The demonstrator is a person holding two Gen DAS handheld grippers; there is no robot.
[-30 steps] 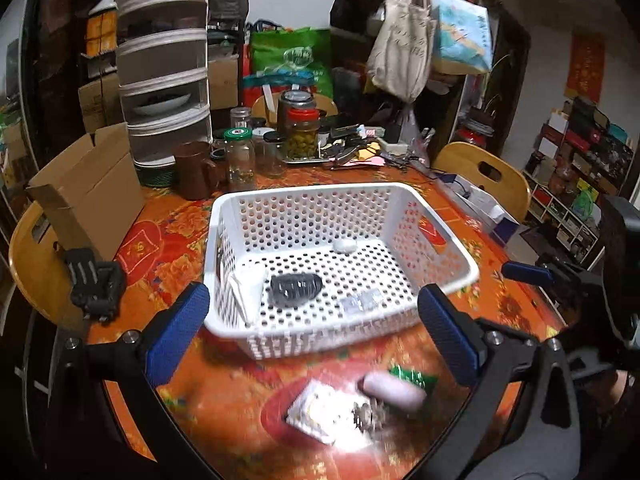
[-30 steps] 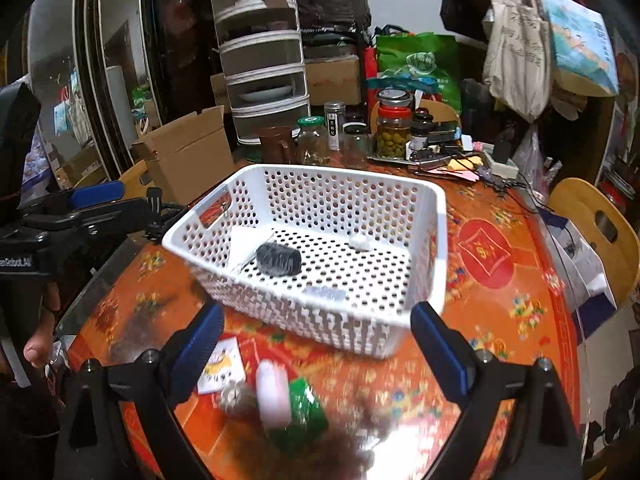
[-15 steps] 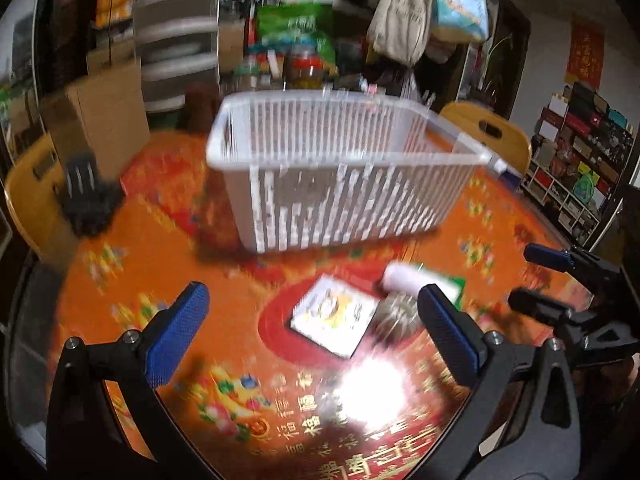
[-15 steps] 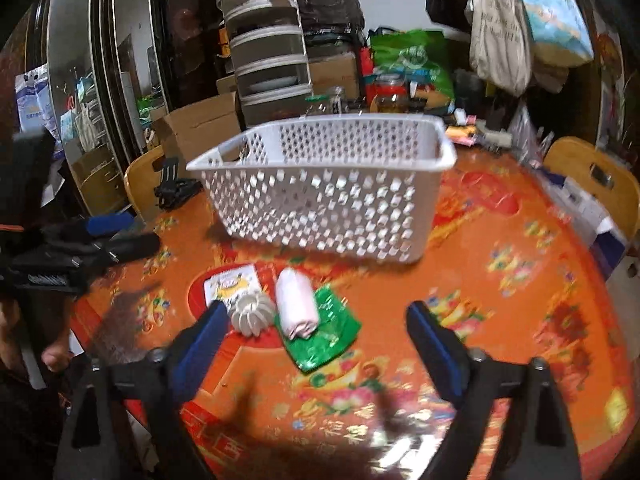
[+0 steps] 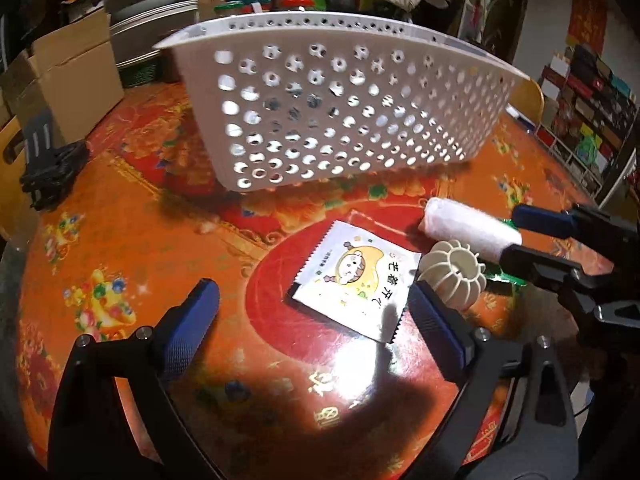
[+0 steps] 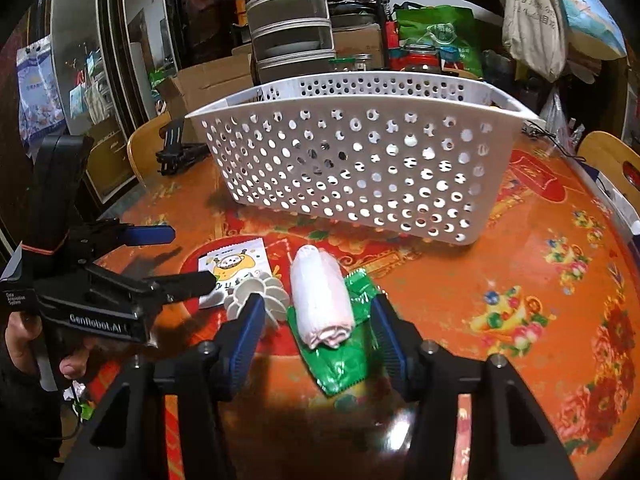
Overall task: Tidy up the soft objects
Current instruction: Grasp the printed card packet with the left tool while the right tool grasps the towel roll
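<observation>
Right gripper, wide open and empty, straddles the towel roll (long axis near-far); left gripper also open, farther left.

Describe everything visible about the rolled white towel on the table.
The rolled white towel is a soft, fuzzy cloth cylinder with a faint pink tint, its layered end facing the right wrist camera. It lies on its side across a crinkled green foil packet, in front of the white perforated basket and apart from it. A white ribbed plastic piece sits beside it. The open right gripper straddles it; contact cannot be confirmed.
</observation>
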